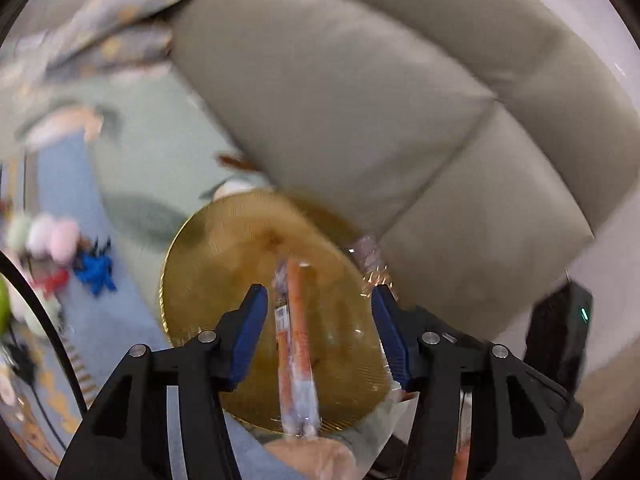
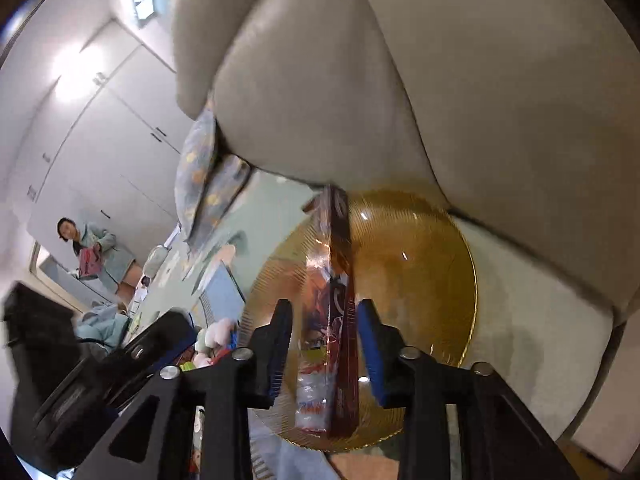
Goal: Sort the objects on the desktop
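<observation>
- Snack stick (image 1: 296, 344), orange and in clear wrap, lies between the blue pads of the left gripper (image 1: 318, 300); its long axis runs straight away from the camera, parallel to the fingers, over the amber glass plate (image 1: 208, 264).
- Its far end points toward the grey sofa cushion (image 1: 340, 100); its near end drops below the finger line and ends at something pale that I cannot identify.
- Left jaws stand apart, with clear space on both sides of the stick; neither pad touches it.
- Snack packet (image 2: 332, 320), dark red with a clear panel, sits in the right wrist view between the fingers of the right gripper (image 2: 324, 312), long axis likewise pointing away, toward the sofa.
- Right jaws are spread; a gap shows between each pad and the packet. Whether the packet rests on the plate (image 2: 432, 280) or is held above it cannot be told.
- Crinkled clear wrapper (image 1: 370, 254) shows at the plate's far right edge, next to the left gripper's right-hand finger; contents unclear.
- Motion blur smears the left view: pastel soft toys (image 1: 44, 236) and a blue toy (image 1: 96, 270) at left are indistinct.
- A person (image 2: 94, 250) in pale clothing stands far off in the right view, holding something pink.
- A patterned pillow (image 2: 204, 176) leans against the sofa.
</observation>
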